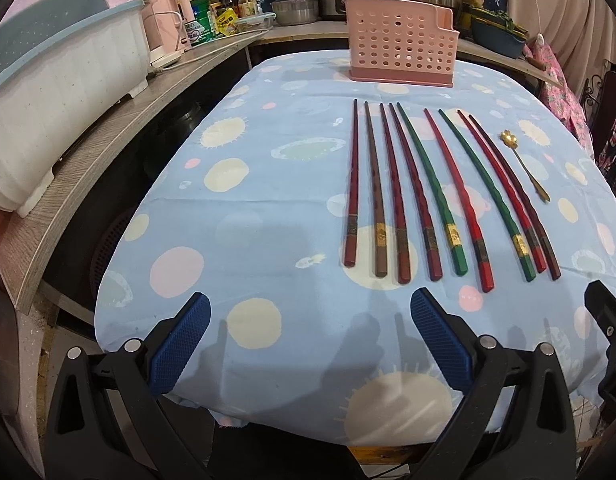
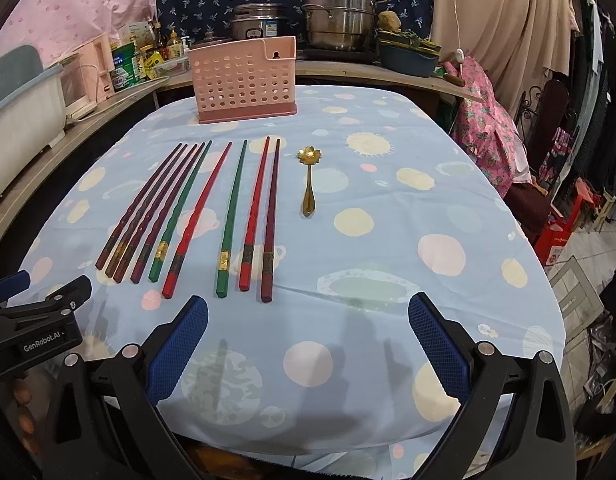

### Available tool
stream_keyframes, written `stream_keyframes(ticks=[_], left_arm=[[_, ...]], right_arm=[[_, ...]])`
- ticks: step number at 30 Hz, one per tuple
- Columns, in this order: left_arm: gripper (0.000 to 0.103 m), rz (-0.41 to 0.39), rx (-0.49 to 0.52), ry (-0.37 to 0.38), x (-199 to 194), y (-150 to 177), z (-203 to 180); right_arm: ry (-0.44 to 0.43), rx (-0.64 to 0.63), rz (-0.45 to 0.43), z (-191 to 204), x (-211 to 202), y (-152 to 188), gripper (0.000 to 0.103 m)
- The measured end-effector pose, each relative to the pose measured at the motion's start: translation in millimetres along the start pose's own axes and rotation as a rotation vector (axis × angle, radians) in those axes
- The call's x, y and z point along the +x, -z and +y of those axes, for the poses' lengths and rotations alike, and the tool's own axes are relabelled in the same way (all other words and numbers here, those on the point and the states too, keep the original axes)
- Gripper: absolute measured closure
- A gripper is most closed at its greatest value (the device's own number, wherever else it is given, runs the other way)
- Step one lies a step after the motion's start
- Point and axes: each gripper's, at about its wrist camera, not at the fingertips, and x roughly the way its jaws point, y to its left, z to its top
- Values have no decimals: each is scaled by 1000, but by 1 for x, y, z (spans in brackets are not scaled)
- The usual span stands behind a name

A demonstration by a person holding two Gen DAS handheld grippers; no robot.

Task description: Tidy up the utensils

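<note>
Only legible txt: "GenRobot.AI", white on black label on left claw (image 2: 40, 300) body, seen in right wrist view. Bottle/packet labels on rear shelf too blurred to read.

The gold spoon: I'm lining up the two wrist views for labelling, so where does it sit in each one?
Left wrist view: the gold spoon lies at far right, just right of the row of chopsticks.
Right wrist view: the gold spoon lies near the centre, again just right of the chopsticks.
Shared landmark: the pink holder at the table's far end.
</note>
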Motion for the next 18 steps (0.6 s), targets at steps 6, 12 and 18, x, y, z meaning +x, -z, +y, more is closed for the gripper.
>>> stream_keyframes(ticks=[6, 12, 18], left_arm=[[9, 1, -38, -7, 12, -14, 15], [14, 22, -55, 4, 31, -26, 18], [23, 51, -51, 34, 43, -31, 14]], right_arm=[[-2, 12, 4, -6, 7, -6, 7], [-3, 12, -6, -9, 19, -18, 7], [-19, 33, -5, -14, 34, -35, 11]])
